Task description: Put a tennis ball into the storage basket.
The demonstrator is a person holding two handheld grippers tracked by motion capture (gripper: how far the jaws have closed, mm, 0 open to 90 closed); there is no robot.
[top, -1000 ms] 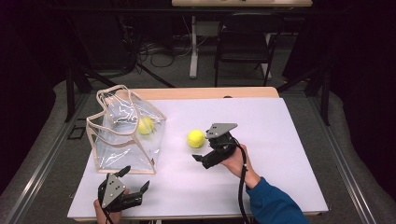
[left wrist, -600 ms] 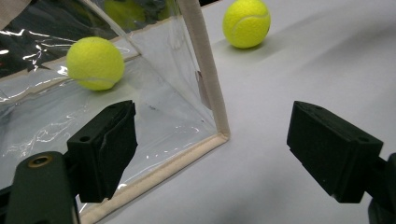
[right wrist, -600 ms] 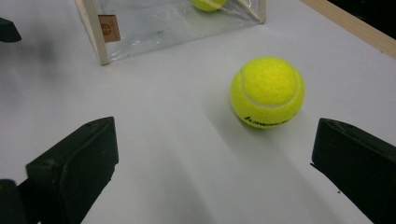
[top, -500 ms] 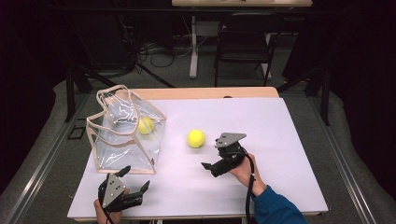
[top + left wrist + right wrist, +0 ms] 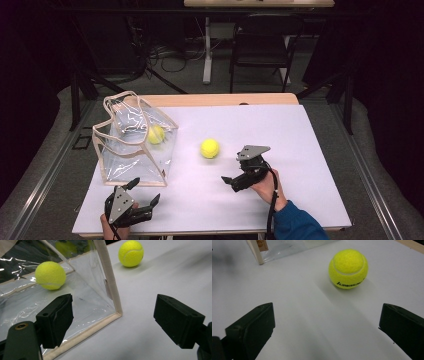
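A yellow felt tennis ball [image 5: 209,148] is lying free on the white table top [image 5: 300,130], a little left of the middle of the high view, touched by nothing. In the right gripper view it is being shown in the upper middle, black lettering on its side, well ahead of the two black jaws. The right gripper [image 5: 231,182] is being held just below and right of that ball in the high view, its jaws spread wide and gripping nothing. A clear plastic bag with beige fabric trim [image 5: 131,145] is standing at the left of the high view, and a second yellow tennis ball [image 5: 156,134] is resting inside it. The left gripper [image 5: 145,197] is being held at the lower left of the high view, just below the bag; its jaws are likewise wide apart and empty. In the left gripper view the bag's trimmed corner is being seen between the jaws, near them, with the bagged ball at upper left and the free ball at the top.
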